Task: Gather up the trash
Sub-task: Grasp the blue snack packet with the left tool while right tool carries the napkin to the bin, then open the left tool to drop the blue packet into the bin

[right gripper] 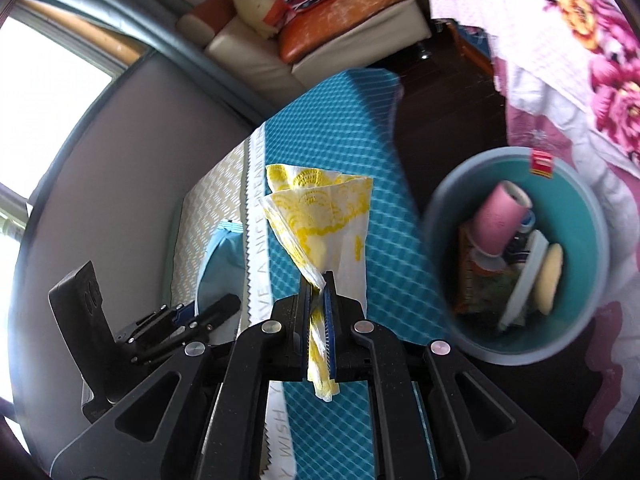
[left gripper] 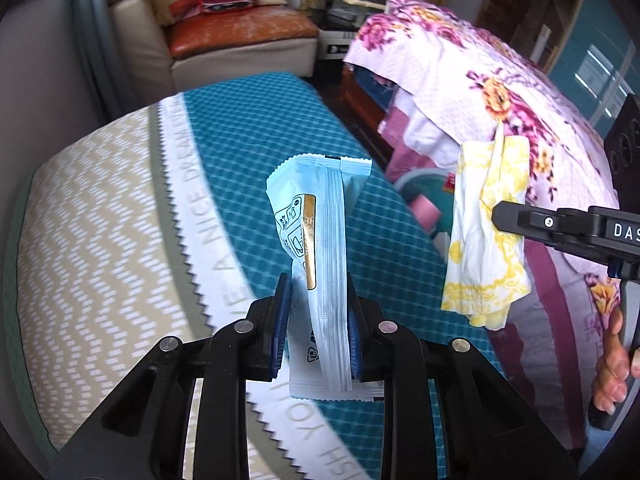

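My left gripper (left gripper: 318, 300) is shut on a light blue plastic wrapper (left gripper: 320, 216) that stands up between its blue pads, above the teal patterned mat (left gripper: 240, 128). To its right in the left wrist view, the right gripper (left gripper: 500, 216) holds a yellow and white napkin (left gripper: 486, 232) that hangs down. In the right wrist view my right gripper (right gripper: 319, 300) is shut on that napkin (right gripper: 320, 216), pinched into a twist between the pads. A teal trash bin (right gripper: 576, 312) sits to the right on the dark floor, holding a pink roll (right gripper: 500, 216) and other waste. The left gripper (right gripper: 208, 312) shows at lower left with the blue wrapper (right gripper: 220, 256).
A bed with a floral pink cover (left gripper: 500, 92) lies to the right. A cream and orange sofa (left gripper: 240, 36) with bags stands at the back. The mat carries a white lettered band (left gripper: 192, 216) and a beige zigzag part (left gripper: 92, 240). A person's fingers (left gripper: 612, 376) grip the right tool's handle.
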The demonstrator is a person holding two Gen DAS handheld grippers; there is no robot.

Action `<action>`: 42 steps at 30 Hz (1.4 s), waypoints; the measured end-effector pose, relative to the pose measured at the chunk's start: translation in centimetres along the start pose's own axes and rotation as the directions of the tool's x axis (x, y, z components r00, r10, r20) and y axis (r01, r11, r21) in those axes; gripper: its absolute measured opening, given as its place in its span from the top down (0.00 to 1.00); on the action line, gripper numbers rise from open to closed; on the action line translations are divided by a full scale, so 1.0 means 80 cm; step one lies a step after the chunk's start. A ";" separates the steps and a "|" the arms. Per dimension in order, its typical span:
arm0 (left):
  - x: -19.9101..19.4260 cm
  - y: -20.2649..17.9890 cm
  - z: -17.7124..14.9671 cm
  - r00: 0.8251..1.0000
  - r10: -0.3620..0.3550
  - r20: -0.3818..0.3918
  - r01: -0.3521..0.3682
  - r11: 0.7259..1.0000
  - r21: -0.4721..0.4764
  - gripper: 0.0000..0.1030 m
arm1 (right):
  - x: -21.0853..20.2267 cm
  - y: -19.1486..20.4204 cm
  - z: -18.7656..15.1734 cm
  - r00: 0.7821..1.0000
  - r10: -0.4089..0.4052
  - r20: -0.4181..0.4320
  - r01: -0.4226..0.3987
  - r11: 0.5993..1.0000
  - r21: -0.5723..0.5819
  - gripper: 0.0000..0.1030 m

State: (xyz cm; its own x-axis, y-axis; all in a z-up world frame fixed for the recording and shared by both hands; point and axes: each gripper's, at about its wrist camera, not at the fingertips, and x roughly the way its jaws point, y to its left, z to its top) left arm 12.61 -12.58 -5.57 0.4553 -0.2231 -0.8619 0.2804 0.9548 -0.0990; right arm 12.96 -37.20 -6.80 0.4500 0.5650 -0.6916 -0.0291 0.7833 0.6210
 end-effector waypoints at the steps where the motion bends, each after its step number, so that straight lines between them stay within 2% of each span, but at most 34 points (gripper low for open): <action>1: 0.003 -0.008 0.001 1.000 -0.004 -0.003 0.004 1.000 0.010 0.75 | -0.002 -0.006 0.001 1.000 -0.001 0.008 0.001 1.000 0.008 0.94; 10: 0.038 -0.096 0.023 0.999 -0.026 -0.047 0.031 0.992 0.121 0.75 | -0.053 -0.072 0.002 0.995 -0.039 0.087 0.032 0.996 0.081 0.94; 17: 0.058 -0.132 0.034 0.997 -0.035 -0.075 0.047 0.985 0.164 0.75 | -0.074 -0.109 0.007 0.990 -0.070 0.124 0.055 0.991 0.120 0.94; 27: 0.077 -0.166 0.041 0.994 -0.045 -0.103 0.066 0.977 0.203 0.75 | -0.093 -0.153 0.011 0.986 -0.090 0.140 0.065 0.983 0.171 0.94; 35: 0.091 -0.190 0.048 0.991 -0.062 -0.117 0.088 0.970 0.229 0.75 | -0.095 -0.167 0.012 0.986 -0.105 0.132 0.079 0.979 0.187 0.94; 42: 0.108 -0.193 0.054 0.987 -0.085 -0.136 0.113 0.970 0.214 0.75 | -0.087 -0.168 0.013 0.986 -0.123 0.114 0.098 0.975 0.198 0.94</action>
State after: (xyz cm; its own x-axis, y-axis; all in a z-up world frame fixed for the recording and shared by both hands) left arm 15.89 -30.14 -9.36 0.3103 -0.2749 -0.9100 0.5041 0.8592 -0.0876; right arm 11.14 -51.97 -9.95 0.5491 0.4315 -0.7158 0.1923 0.7682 0.6106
